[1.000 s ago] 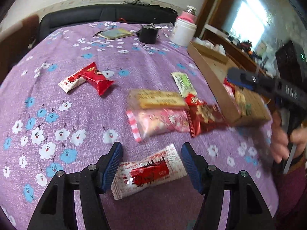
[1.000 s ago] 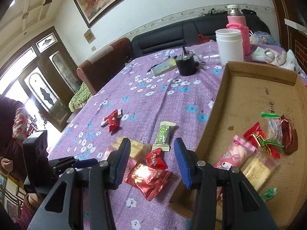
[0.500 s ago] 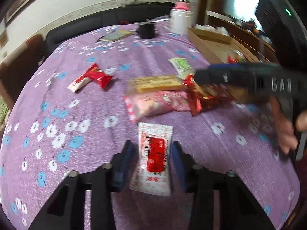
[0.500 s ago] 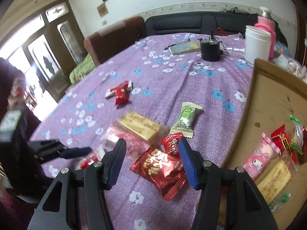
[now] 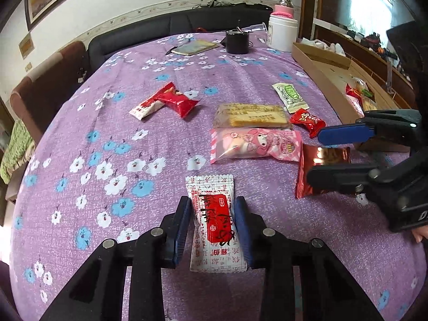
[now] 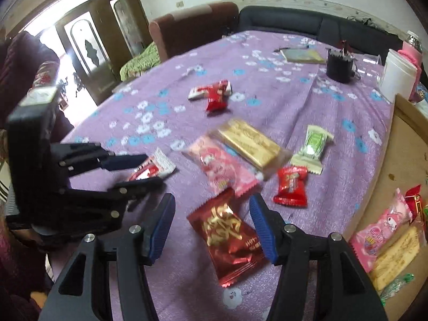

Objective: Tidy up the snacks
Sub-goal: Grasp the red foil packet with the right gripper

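My left gripper [image 5: 212, 203] is shut on a white and red snack packet [image 5: 214, 214], which lies lengthwise between the pads on the purple floral tablecloth. To its right, my right gripper [image 5: 315, 157] stands open around a dark red foil packet [image 6: 230, 235]; the pads [image 6: 260, 222] are clear of the packet's sides. Beyond lie a pink packet [image 5: 254, 144], a yellow biscuit pack [image 5: 251, 115], a green candy [image 5: 290, 96], a small red candy [image 5: 305, 119] and a red and white pair [image 5: 165, 101]. A cardboard tray [image 6: 396, 160] at the right holds several snacks.
At the far side of the table stand a white jar [image 5: 282, 33], a black cup [image 5: 236, 41] and a notebook [image 5: 194, 46]. A black sofa and a brown armchair [image 6: 192, 24] border the table. A person's hand [image 5: 418, 236] holds the right gripper.
My left gripper has closed on the white and red packet, which turned lengthwise between the fingers. My right gripper swung away from the tray to straddle the dark red foil packet, its jaws a little wider.
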### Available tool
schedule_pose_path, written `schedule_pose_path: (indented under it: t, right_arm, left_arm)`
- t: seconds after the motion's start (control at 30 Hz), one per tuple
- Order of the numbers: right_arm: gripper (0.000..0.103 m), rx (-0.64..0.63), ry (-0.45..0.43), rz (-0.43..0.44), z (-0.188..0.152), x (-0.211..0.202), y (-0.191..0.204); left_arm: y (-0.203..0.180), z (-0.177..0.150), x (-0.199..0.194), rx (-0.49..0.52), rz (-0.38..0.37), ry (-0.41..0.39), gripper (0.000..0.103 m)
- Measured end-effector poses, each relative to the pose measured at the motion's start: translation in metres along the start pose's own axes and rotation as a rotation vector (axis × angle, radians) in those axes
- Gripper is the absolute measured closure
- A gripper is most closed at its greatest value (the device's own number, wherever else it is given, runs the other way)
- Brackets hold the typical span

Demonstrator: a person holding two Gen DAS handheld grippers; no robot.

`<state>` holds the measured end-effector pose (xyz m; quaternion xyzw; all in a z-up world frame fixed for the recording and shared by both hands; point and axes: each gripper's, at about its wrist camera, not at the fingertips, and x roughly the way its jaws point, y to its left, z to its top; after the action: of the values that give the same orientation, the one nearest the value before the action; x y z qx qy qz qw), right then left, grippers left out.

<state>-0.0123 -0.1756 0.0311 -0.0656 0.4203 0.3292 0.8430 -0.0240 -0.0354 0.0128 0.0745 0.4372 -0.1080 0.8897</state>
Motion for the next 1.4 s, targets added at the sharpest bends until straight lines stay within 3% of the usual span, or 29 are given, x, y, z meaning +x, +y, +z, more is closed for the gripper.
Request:
schedule_pose_path:
  t: [0.4,0.57,0.6,0.63,0.67,0.73,1.2,1.4]
  right_arm:
    - [0.043,-0.129,0.094,-0.037,-0.012,0.018,0.010]
    - [0.042,-0.167,0.093,-0.056,-0.016,0.019,0.014]
    - [0.045,-0.165,0.091,-0.055,-0.017,0.018,0.014]
    - [0.063,-0.164,0.090,-0.060,-0.017,0.017,0.013]
    - [0.067,-0.164,0.091,-0.071,-0.017,0.016,0.013]
    - [0.068,-0.134,0.091,-0.062,-0.015,0.014,0.009]
    - [0.068,0.019,-0.066,0.014,0.001,-0.016,-0.007]
    - [0.068,0.072,-0.082,0.032,0.003,-0.019,-0.016]
  left_arm:
    - [-0.001,0.002,0.001,0.008,0.004,0.002,0.068]
    - [-0.002,0.003,0.002,0.018,0.002,0.003,0.067]
    - [-0.001,0.004,0.003,0.010,-0.002,0.003,0.067]
    - [-0.001,0.004,0.003,0.004,-0.001,0.001,0.067]
    - [-0.002,0.003,0.003,0.004,0.004,-0.004,0.068]
    - [-0.005,0.003,0.002,0.007,0.011,-0.016,0.075]
    - [-0.007,0.004,-0.013,-0.067,-0.007,-0.055,0.075]
    - [-0.006,0.006,-0.019,-0.083,-0.015,-0.065,0.075]
